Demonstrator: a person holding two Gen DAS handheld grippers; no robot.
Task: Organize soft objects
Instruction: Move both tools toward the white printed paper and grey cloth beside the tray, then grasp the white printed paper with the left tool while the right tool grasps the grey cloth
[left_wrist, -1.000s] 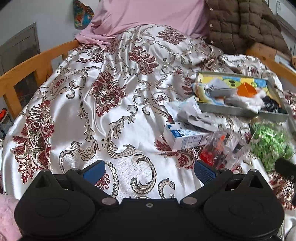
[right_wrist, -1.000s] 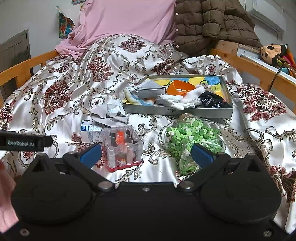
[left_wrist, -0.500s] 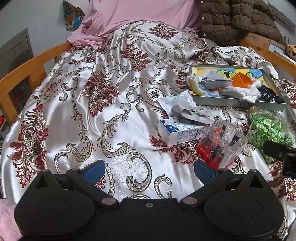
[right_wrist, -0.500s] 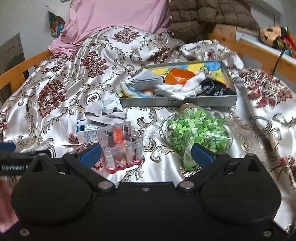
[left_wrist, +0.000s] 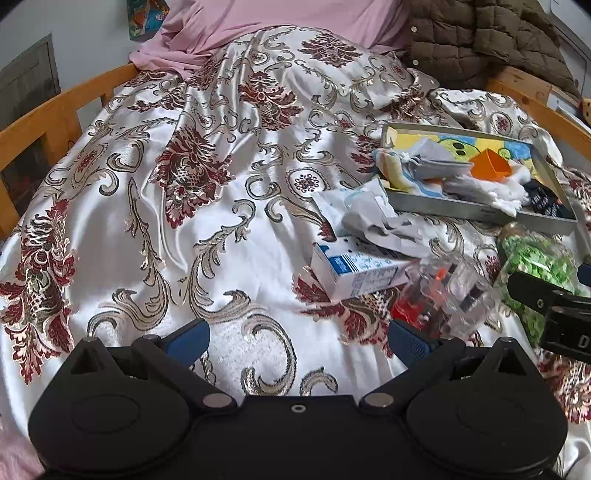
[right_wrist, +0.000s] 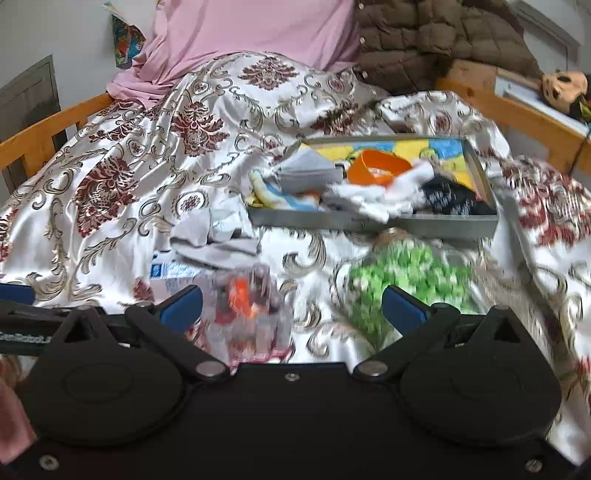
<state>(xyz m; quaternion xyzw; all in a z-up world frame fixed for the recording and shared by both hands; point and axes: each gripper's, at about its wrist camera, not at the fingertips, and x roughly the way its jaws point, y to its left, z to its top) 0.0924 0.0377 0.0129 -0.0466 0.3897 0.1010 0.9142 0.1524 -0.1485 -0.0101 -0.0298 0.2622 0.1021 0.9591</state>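
A grey tray (right_wrist: 373, 220) (left_wrist: 476, 211) lies on the patterned satin bedspread (left_wrist: 221, 192), holding soft cloths, socks and an orange band (right_wrist: 378, 168). A crumpled grey-white cloth (right_wrist: 216, 236) (left_wrist: 373, 218) lies loose just left of the tray, partly over a blue-and-white carton (left_wrist: 358, 269). My left gripper (left_wrist: 297, 341) hovers open over bare bedspread, left of the carton. My right gripper (right_wrist: 291, 304) is open above a clear heart-shaped box (right_wrist: 245, 306) and a jar of green bits (right_wrist: 410, 273). Neither holds anything.
Wooden bed rails (left_wrist: 55, 114) (right_wrist: 517, 110) run along both sides. A pink pillow (right_wrist: 251, 33) and a brown quilted jacket (right_wrist: 436, 40) lie at the head of the bed. The right gripper's body (left_wrist: 554, 306) shows at the right edge of the left wrist view.
Both grippers have drifted forward and slightly lower toward the items; the right wrist view is now motion-blurred. Both stayed open and nothing on the bed has moved.
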